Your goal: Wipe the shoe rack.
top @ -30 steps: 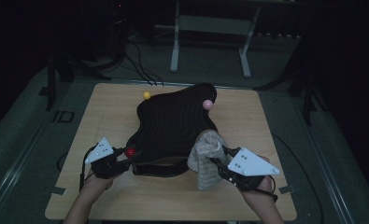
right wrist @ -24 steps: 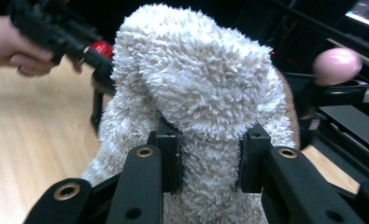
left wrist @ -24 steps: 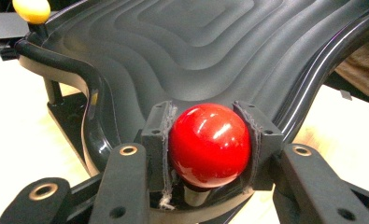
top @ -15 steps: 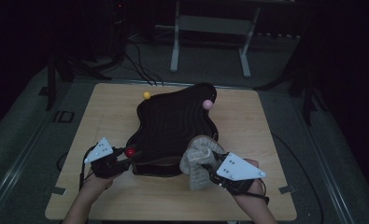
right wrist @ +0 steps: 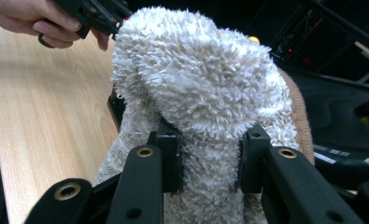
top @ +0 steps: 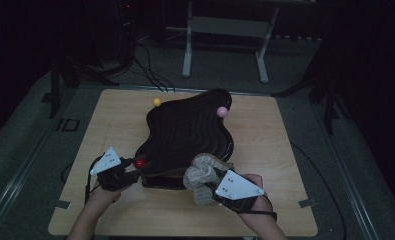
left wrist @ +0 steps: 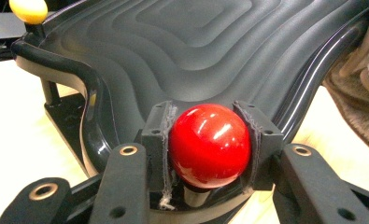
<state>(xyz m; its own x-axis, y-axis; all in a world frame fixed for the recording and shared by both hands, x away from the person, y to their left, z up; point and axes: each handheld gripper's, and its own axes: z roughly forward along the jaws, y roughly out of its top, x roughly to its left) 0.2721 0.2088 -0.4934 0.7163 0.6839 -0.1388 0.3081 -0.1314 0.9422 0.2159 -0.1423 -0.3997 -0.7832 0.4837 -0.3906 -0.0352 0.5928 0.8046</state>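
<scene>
A pale wooden table (top: 110,120) stands on a grey floor in a dark room, lit mostly over its own top. Beyond it, at about twelve o'clock, a light metal stand (top: 224,40) with two legs rises from the floor, and dark cables (top: 145,67) trail across the floor toward eleven o'clock. What stands in the black background farther off is too dim to make out.

At the table's middle sits a black wavy tray (top: 190,130) with stepped ridges. A yellow ball (top: 156,102) is at its eleven o'clock corner and a pink ball (top: 222,112) at one o'clock. At the tray's seven o'clock corner the left gripper (top: 135,165) has its jaws pinched on a red ball (left wrist: 209,144), the pads pressed to both sides of it. At five o'clock, by the tray's near edge, the right gripper (top: 207,187) has its jaws clamped on a fluffy beige cloth (right wrist: 196,84), which bunches up above the pads.
</scene>
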